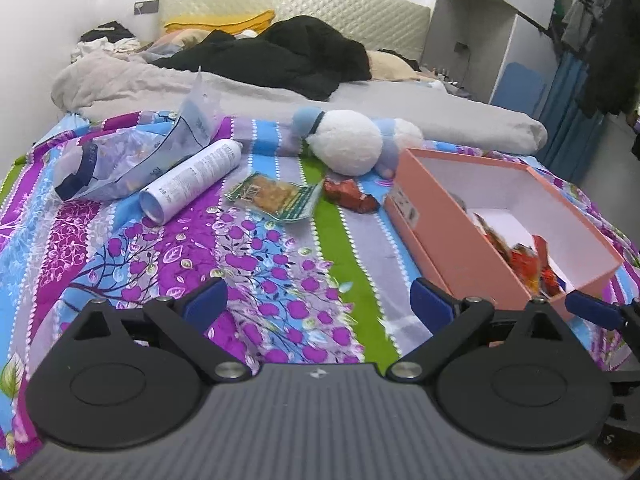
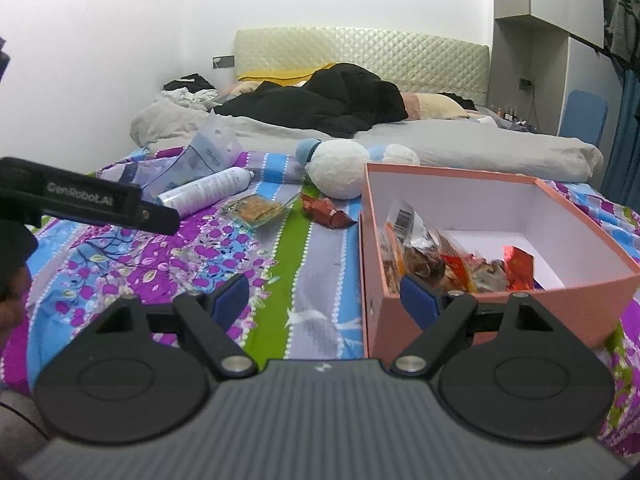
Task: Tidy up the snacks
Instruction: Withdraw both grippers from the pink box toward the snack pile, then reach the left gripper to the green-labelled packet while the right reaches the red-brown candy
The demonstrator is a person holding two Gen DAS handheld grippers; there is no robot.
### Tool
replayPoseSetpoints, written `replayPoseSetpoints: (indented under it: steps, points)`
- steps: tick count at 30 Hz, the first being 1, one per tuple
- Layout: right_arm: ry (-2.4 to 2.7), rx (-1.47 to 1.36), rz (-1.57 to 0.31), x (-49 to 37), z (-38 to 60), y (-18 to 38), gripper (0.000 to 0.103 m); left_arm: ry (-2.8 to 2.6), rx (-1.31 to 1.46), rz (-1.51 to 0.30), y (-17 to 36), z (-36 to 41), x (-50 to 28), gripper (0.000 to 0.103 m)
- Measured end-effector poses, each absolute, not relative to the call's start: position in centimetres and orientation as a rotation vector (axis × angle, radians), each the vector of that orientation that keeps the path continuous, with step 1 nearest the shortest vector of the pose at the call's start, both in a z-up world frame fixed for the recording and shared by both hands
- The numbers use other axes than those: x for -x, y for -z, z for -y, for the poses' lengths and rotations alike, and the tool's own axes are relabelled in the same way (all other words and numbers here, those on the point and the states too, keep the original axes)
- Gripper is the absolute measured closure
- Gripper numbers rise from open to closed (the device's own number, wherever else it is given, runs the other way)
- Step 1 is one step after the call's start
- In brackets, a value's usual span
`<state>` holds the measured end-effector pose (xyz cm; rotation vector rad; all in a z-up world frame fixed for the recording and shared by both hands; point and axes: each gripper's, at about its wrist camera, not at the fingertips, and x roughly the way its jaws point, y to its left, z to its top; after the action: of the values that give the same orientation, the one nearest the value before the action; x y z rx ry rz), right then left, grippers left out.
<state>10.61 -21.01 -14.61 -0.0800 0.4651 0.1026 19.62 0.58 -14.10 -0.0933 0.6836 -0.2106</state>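
Mid-sort: both hand-held grippers, left [image 1: 318, 300] and right [image 2: 324, 298], gape empty; next grab looks like the green snack packet [image 1: 276, 198], then into the pink box [image 1: 444, 236].

Home bedroom: bed with quilted headboard [image 2: 360, 54], floral bedspread [image 1: 280, 280], hanging clothes [image 1: 588, 16].

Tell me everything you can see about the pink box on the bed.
The pink box is an open, lidless rectangular carton, seemingly cardboard, salmon outside and white inside, with a label on one end. It sits upright on the patterned bedspread, right of the loose snacks. Several snack packets lie piled at its near end; the far end is bare. Neither gripper holds it.
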Motion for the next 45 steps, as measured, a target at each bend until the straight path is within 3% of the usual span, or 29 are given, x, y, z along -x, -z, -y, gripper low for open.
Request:
replayPoseSetpoints:
  steps: [7,9,20,22,29,36,45]
  points:
    - [-0.079,0.18,-0.424,-13.6,19.1,15.7,0.019,0.208,0.091,-0.714,16.1,-1.6,-24.8,0.004]
    - [-0.083,0.212,-0.417,-14.5,18.4,16.0,0.025,0.206,0.075,-0.709,16.8,-1.7,-26.4,0.004]
    - [-0.056,0.394,-0.453,-23.2,15.0,20.3,0.031,0.252,0.056,-0.75,20.8,-2.1,-36.6,0.004]
    - [-0.043,0.415,-0.466,-25.0,14.5,20.9,0.037,0.244,0.111,-0.778,21.5,-2.7,-38.8,0.004]
    - [0.002,0.504,-0.5,-31.5,12.3,23.2,0.038,0.213,0.448,-0.889,24.7,-5.8,-44.3,0.005]
    - [0.033,0.626,-0.528,-37.1,11.2,25.2,0.038,0.16,0.766,-0.959,28.2,-7.6,-47.4,0.019]
    - [0.056,0.707,-0.536,-40.8,10.9,27.0,0.038,0.094,0.844,-0.986,28.7,-8.1,-49.6,0.034]
